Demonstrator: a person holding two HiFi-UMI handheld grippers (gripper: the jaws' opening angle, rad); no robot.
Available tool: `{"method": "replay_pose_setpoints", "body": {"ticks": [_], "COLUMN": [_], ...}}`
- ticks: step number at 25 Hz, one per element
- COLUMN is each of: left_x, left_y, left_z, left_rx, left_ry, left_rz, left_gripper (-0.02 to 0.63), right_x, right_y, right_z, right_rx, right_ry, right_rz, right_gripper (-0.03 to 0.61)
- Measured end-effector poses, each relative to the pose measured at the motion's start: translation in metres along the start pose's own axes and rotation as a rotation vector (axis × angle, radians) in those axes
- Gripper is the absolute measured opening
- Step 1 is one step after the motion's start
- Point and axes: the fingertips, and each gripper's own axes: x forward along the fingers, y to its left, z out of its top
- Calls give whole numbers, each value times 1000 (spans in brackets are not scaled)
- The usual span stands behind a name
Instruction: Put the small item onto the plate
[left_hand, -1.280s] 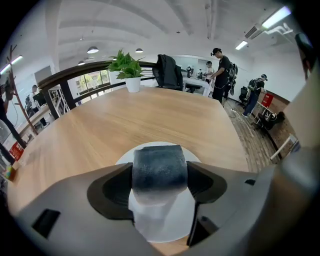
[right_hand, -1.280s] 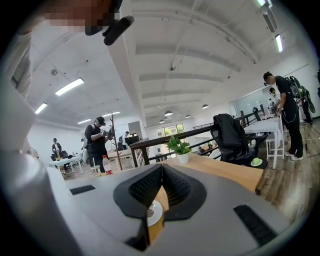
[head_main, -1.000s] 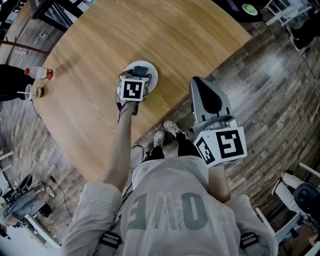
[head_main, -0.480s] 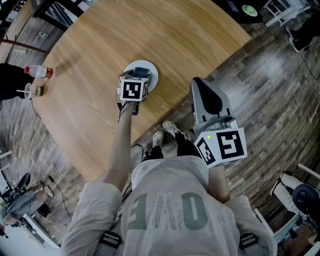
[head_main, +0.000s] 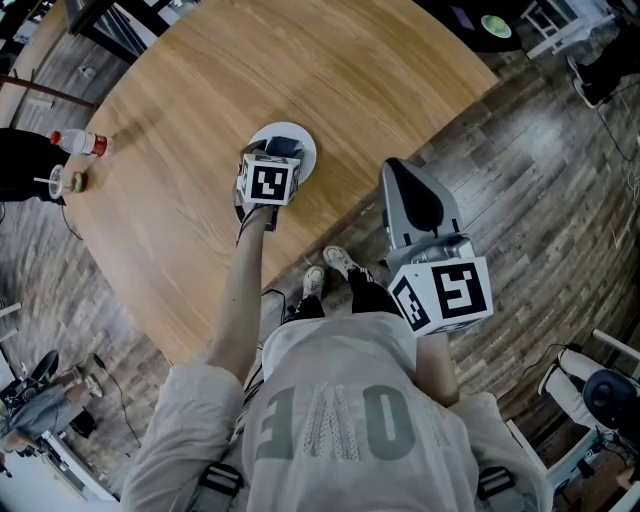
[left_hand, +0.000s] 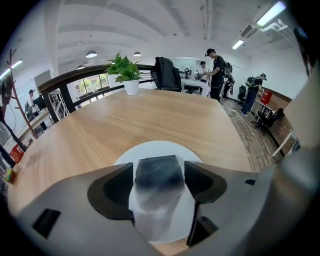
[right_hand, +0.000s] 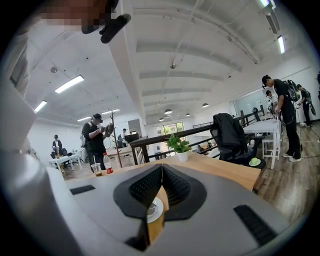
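Grips the small item (left_hand: 158, 172) in the left gripper (left_hand: 160, 186), jaws narrow and pressed against both its sides, above the middle of the white plate (left_hand: 150, 150). Shows that item as a block, dark on top and pale and blurry below; loses its lower end behind the gripper body. Cannot tell from any view whether it touches the plate or hangs just over it.

In the head view, buries the item under the left marker cube (head_main: 267, 182) and covers most of the plate, leaving only a rim crescent from 12 to 4 o'clock. Hides both hands beneath the grippers as well.

Reaches with the left forearm (head_main: 243, 300) toward 12 o'clock, from the shoulder at the bottom of the view up over the wooden counter (head_main: 300, 60).

Holds the right gripper (head_main: 394, 168) at 4 o'clock of the plate, well apart from it, beyond the counter's edge and above the plank floor (head_main: 520, 200), tips aimed at about 11 o'clock. Has the right jaws shut on nothing, pads meeting along a thin line, with a sliver of counter and plate glimpsed through the gap beneath them in the right gripper view.

Places a red-labelled bottle (head_main: 80, 145) and a cup (head_main: 57, 185) at 9 o'clock of the plate, well apart from it, by the counter's rim. Sets a potted plant (left_hand: 126, 75) at the counter's far edge, toward 11 o'clock in the left gripper view.
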Motion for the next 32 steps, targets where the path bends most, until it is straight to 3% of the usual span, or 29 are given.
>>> {"method": "replay_pose_setpoints", "body": {"ticks": [5, 8, 11, 15, 18, 20, 24, 27, 29, 32], "left_x": [-4, -16, -52, -107, -159, -205, -310, -381, -415, -441], "left_y": [7, 10, 10, 15, 24, 29, 31, 26, 22, 15], "left_z": [19, 42, 69, 110, 137, 152, 182, 182, 171, 152], "left_rx": [-7, -12, 38, 43, 29, -2, -8, -12, -23, 3], "left_ry": [-52, -130, -233, -421, -577, -694, -952, -1122, -1208, -1272], "left_rz": [11, 16, 39, 83, 148, 184, 257, 320, 359, 419], "left_gripper": [318, 318, 316, 253, 97, 26, 9, 9, 9, 8], "right_x": [5, 5, -2, -4, -2, 0, 2, 3, 2, -1], "right_y": [-1, 3, 16, 32, 43, 52, 65, 76, 86, 99], "right_z": [2, 3, 15, 30, 40, 49, 76, 96, 107, 118], "right_rx": [-17, -29, -58, -96, -116, -137, -166, -185, -197, -211], "right_ry": [-14, -23, -50, -87, -110, -133, -200, -257, -297, -347], "right_rz": [7, 12, 30, 53, 70, 88, 113, 120, 122, 122], "right_gripper": [18, 18, 18, 18, 18, 18, 18, 18, 18, 18]}}
